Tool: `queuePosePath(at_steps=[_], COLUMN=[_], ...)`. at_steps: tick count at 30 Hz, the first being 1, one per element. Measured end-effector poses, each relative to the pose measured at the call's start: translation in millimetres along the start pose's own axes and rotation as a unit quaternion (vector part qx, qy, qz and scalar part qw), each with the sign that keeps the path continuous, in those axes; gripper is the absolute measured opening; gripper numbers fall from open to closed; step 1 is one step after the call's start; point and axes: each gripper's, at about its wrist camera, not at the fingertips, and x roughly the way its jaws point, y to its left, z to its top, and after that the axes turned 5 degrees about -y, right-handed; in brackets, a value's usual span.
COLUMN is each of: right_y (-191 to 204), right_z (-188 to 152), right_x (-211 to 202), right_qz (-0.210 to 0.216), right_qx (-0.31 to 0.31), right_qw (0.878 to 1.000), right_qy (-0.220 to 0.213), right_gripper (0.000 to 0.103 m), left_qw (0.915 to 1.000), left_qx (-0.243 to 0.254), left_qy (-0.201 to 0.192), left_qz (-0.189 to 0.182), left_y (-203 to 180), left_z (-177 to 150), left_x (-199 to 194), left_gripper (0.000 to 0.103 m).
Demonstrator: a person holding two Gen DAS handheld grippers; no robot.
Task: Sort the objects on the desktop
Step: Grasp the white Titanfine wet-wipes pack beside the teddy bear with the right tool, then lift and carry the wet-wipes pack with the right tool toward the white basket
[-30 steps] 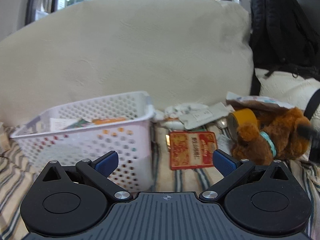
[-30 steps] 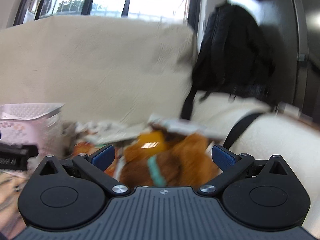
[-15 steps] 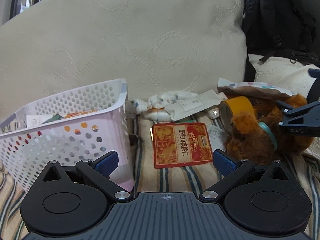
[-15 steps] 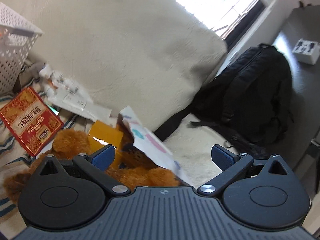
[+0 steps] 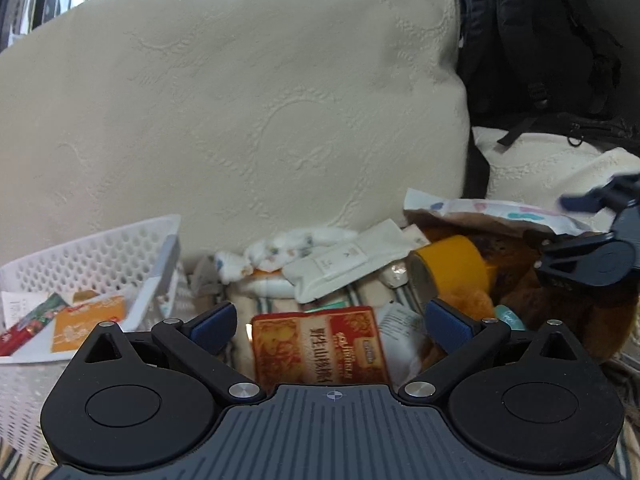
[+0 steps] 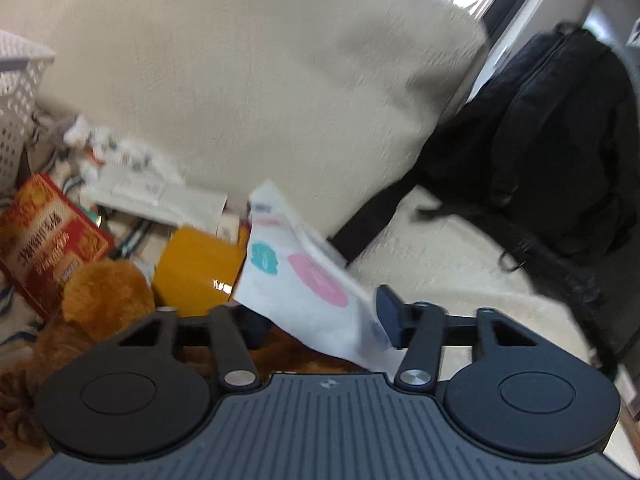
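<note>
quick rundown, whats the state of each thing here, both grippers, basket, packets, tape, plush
left gripper: open, nothing between the pads
right gripper: closing around the white dotted packet
white basket: upright, packets inside
red snack packet: lying flat on the striped cloth
yellow tape roll: on its side against the plush
brown plush: lying under the dotted packet
</note>
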Motion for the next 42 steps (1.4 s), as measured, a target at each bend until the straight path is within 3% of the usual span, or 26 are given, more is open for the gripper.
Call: queuePosePath(at_steps=[8, 14, 20, 22, 25, 28, 32, 34, 35, 36, 38, 42], right_y=[-17, -15, 1, 8, 31, 51, 70, 74, 76, 79, 80, 61], right_z=[4, 8, -17, -27, -46, -71, -100, -110, -113, -118, -123, -119], right_x=[-22, -92, -179, -208, -238, -254, -266, -268, -269, -274, -282, -290], right_qz=[0.024, 0.075, 0.110, 0.141, 0.150, 0.182, 0.189, 0.191, 0.189, 0.174, 0.176, 0.188], right_qx=[0.037, 0.027, 0.002, 0.001, -0.051, -0.082, -0.106, -0.121, -0.131, -0.146, -0.152, -0.084], right_qw=[0.998, 0.993, 0.986, 0.980, 0.976, 0.970, 0.970, 0.969, 0.969, 0.969, 0.968, 0.975], right_qy=[-0.033, -0.083, -0.129, -0.142, -0.151, -0.138, -0.113, -0.096, -0.088, -0.096, -0.097, -0.078], right_gripper=[0.018, 0.017, 0.013, 0.013, 0.014, 0.018, 0.035, 0.061, 0.081, 0.087, 0.087, 0.088], left_qw=[0.9996, 0.9994, 0.9990, 0.9989, 0.9985, 0.9982, 0.9979, 0.9978, 0.9978, 0.9979, 0.9984, 0.9980], left_qx=[0.008, -0.012, -0.020, -0.020, -0.026, -0.024, -0.011, -0.008, -0.008, -0.008, 0.000, 0.057], left_qy=[0.014, 0.013, 0.000, -0.003, -0.012, -0.009, -0.002, -0.004, -0.004, -0.007, -0.012, -0.010], left_qz=[0.024, 0.031, 0.039, 0.042, 0.047, 0.054, 0.064, 0.065, 0.065, 0.063, 0.056, 0.027], left_y=[6, 18, 32, 35, 43, 49, 53, 54, 55, 55, 52, 33], left_z=[-11, -10, -11, -12, -14, -18, -23, -21, -19, -18, -12, -3], left_x=[1, -21, -60, -72, -93, -106, -114, -117, -118, -119, -117, -101], left_gripper=[0.103, 0.103, 0.103, 0.103, 0.103, 0.103, 0.103, 0.103, 0.103, 0.103, 0.103, 0.103])
